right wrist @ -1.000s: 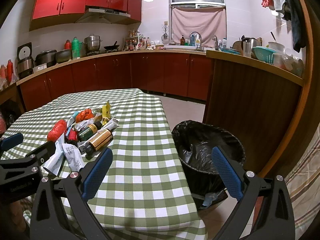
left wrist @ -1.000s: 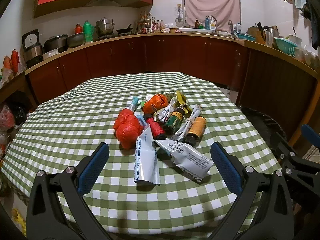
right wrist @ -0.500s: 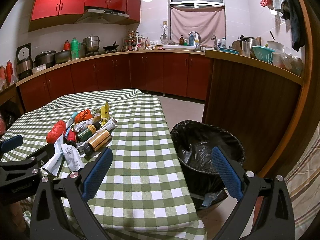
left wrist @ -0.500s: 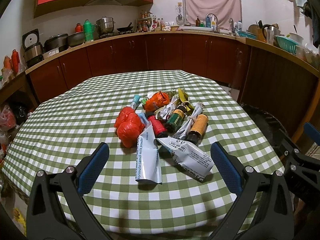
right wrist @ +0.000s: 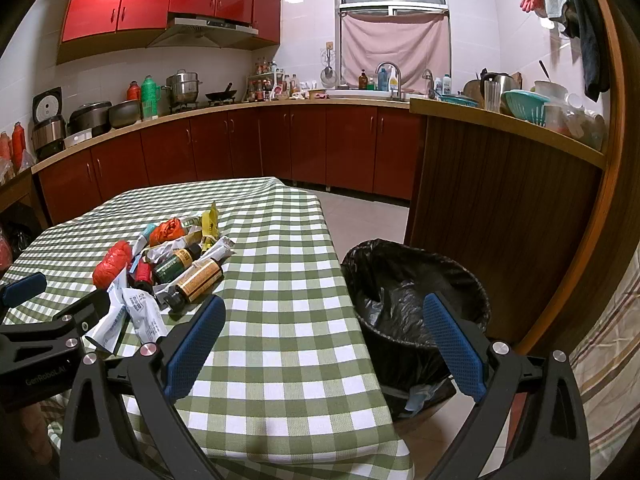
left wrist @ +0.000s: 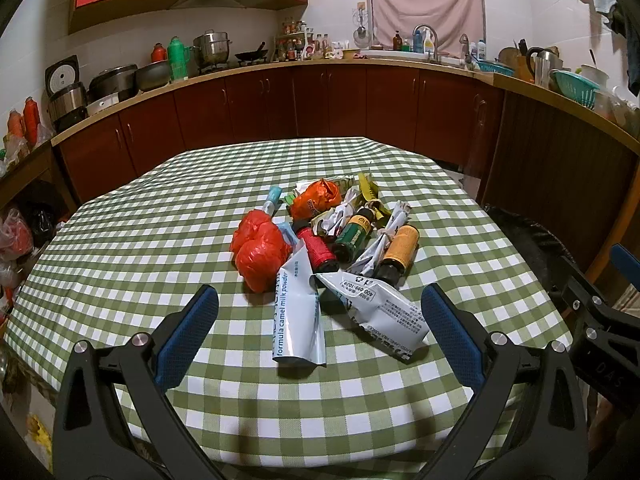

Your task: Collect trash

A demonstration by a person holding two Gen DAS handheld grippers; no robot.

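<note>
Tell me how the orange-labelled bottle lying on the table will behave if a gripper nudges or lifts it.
The orange-labelled bottle lies on its side, so a sideways nudge would probably roll it. Its smooth round body may slip between the pads. A crumpled white wrapper leans against it and would likely shift along.

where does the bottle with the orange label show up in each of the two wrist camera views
Left wrist: the orange-label bottle lies at the right edge of the trash pile, just right of centre.
Right wrist: the same bottle lies left of centre, nearest the pile's right edge.
Shared landmark: the green-label bottle beside it, on its left.
</note>
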